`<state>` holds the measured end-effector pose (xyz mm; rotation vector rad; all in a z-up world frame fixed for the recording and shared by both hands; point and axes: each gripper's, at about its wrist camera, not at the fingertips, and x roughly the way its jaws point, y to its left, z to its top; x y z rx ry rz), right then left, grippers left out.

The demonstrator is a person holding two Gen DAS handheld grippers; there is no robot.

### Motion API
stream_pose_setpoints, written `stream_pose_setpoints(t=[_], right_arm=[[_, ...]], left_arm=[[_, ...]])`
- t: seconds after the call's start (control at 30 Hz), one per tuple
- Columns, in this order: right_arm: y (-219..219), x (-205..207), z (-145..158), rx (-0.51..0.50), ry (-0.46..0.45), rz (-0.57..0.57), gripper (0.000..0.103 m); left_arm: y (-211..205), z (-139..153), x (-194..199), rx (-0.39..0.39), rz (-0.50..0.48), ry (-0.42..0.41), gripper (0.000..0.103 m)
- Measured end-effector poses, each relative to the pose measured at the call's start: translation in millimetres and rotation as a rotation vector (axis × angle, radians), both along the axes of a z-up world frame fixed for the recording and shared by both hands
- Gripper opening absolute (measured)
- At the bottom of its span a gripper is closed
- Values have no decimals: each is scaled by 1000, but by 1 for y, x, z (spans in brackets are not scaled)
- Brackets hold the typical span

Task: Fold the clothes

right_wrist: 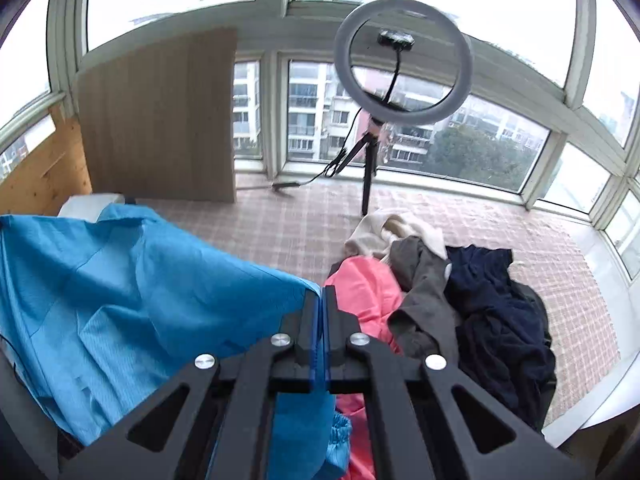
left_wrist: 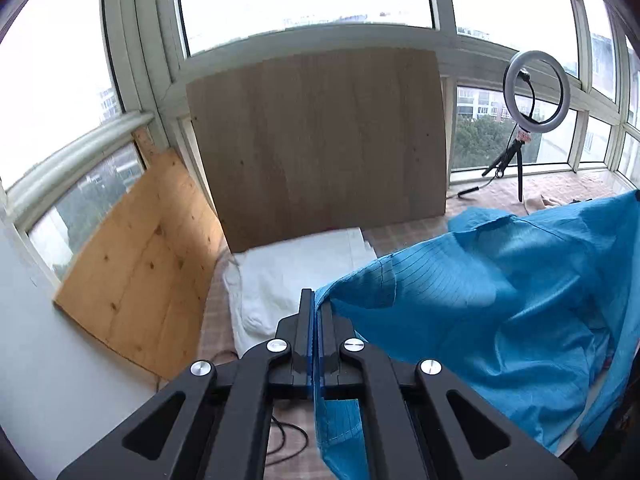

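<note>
A blue striped garment (left_wrist: 480, 304) hangs lifted above the checked surface, stretched between both grippers. My left gripper (left_wrist: 317, 304) is shut on its left edge, with cloth hanging down between the fingers. In the right wrist view the same blue garment (right_wrist: 140, 300) spreads to the left, and my right gripper (right_wrist: 320, 300) is shut on its right edge. A cuffed blue end hangs below the right gripper.
Folded white cloth (left_wrist: 296, 276) lies ahead of the left gripper. A pile of pink (right_wrist: 368, 292), grey, navy (right_wrist: 500, 320) and cream clothes lies on the right. A ring light on a tripod (right_wrist: 400, 60), a brown board (left_wrist: 320, 144) and a plywood sheet (left_wrist: 140, 256) stand by the windows.
</note>
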<state>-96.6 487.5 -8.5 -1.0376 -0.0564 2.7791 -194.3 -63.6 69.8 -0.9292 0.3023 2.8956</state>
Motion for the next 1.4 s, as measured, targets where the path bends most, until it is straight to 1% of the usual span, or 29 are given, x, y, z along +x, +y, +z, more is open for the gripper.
stream_pose_setpoints(t=[0.07,0.23,0.33,0.43,0.5,0.63,0.73,0.77,0.87,0.97,1.03,1.1,1.17,1.23,1.3,1.4], right_arm=[[1,16,34,46,93,-46,1],[-3,72,132,150,335,-128,1],[-8,114,185,194,467,-159,1],[-13,153,227,224,581,-182,1],[-20,175,249,264,635,-201,1],[-26,214,285,253,742,-212,1],[-30,225,303,292,786,-234,1],[-31,223,307,304,789,-239,1],[-28,206,314,325,781,-250,1],[-13,168,312,312,737,-252,1],[-1,133,302,293,693,-252,1],[11,89,283,304,634,-264,1],[25,36,258,275,555,-254,1],[41,-20,227,229,479,-245,1],[54,-74,197,217,415,-242,1],[70,-142,154,183,335,-234,1]], left_arm=[[-7,36,11,-22,1,77,0],[-24,121,45,-67,3,270,0],[-31,161,71,-103,-4,367,1],[-37,196,95,-138,-7,453,1],[-43,214,109,-167,4,506,1],[-59,247,130,-179,27,582,1],[-66,264,134,-204,42,615,1],[-65,263,127,-212,47,609,1],[-59,251,85,-226,57,549,1],[-53,238,43,-239,68,489,1],[-49,230,15,-248,74,449,1],[-45,221,-13,-257,81,409,1],[-41,207,-45,-263,90,362,1],[-33,178,-90,-264,105,296,1],[-26,148,-135,-264,120,230,1],[-15,103,-197,-263,142,138,1]])
